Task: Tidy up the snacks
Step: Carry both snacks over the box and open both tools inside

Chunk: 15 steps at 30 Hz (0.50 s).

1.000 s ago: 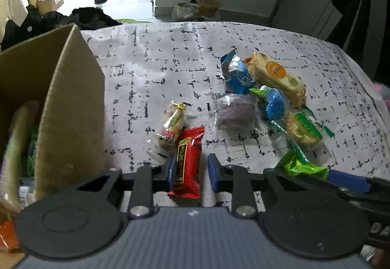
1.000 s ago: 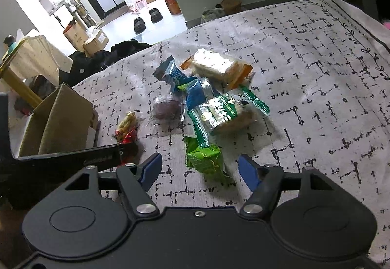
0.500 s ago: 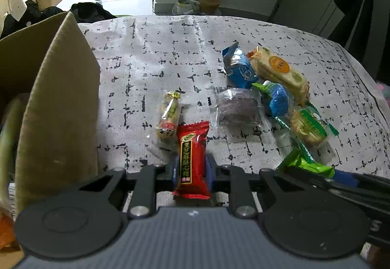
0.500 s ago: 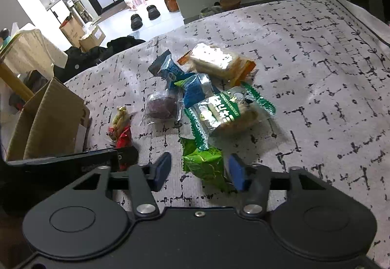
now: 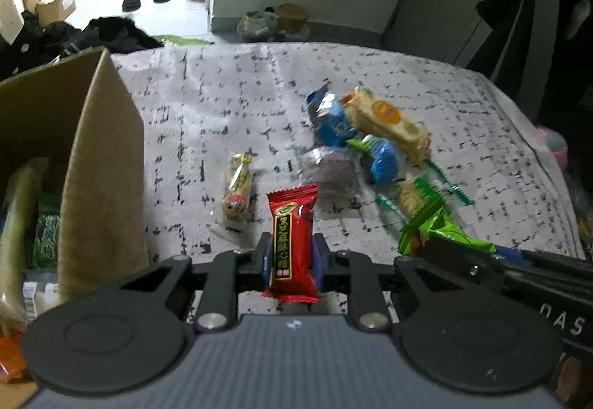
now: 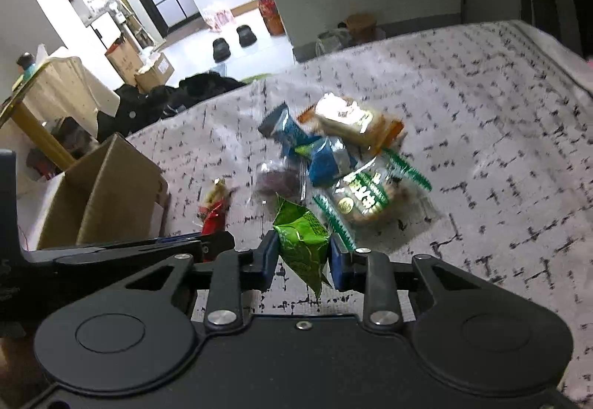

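Leftmost, an open cardboard box stands at the bed's near left edge. Beside it, left tool clamps a red snack packet; right tool pinches a green packet. Loose snacks lie mid-bed; bare patterned cover stretches beyond.

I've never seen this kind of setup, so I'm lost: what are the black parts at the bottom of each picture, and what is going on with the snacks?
Each picture comes from a camera on a hand-held gripper, looking along its jaws. The left gripper is shut on a red snack bar. The right gripper is shut on a green packet. More wrapped snacks lie on the patterned cloth. A cardboard box to the left already holds some.
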### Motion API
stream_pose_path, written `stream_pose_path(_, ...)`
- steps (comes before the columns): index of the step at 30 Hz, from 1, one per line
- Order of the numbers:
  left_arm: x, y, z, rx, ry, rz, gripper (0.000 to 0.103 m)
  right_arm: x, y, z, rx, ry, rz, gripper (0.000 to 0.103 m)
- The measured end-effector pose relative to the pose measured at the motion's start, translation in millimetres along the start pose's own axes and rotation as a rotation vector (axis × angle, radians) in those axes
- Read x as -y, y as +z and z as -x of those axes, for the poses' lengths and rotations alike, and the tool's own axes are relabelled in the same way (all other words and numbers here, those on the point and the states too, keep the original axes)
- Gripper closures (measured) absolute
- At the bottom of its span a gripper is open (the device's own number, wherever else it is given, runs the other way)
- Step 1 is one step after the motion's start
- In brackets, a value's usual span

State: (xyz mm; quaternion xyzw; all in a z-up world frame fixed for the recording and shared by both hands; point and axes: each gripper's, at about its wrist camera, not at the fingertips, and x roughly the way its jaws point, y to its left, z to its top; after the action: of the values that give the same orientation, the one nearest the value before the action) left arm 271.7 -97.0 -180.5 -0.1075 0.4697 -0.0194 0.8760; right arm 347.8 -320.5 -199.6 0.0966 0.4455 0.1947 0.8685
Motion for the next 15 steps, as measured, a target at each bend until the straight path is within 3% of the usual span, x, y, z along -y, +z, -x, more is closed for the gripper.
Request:
stream_pose_path(5, 2.8, 6.2, 16.1, 0.040, -0.029, -0.030, 0.083, -2.4, 6.9, 10.8, 0.035, -0.005, -0.019, 0.074)
stream_pose_path(15, -12.3, 18.6, 50.6, 0.108, -0.066, 0.015, 0.083, -20.9, 18.0, 21.3, 0.077, 0.020, -0.023, 0.074)
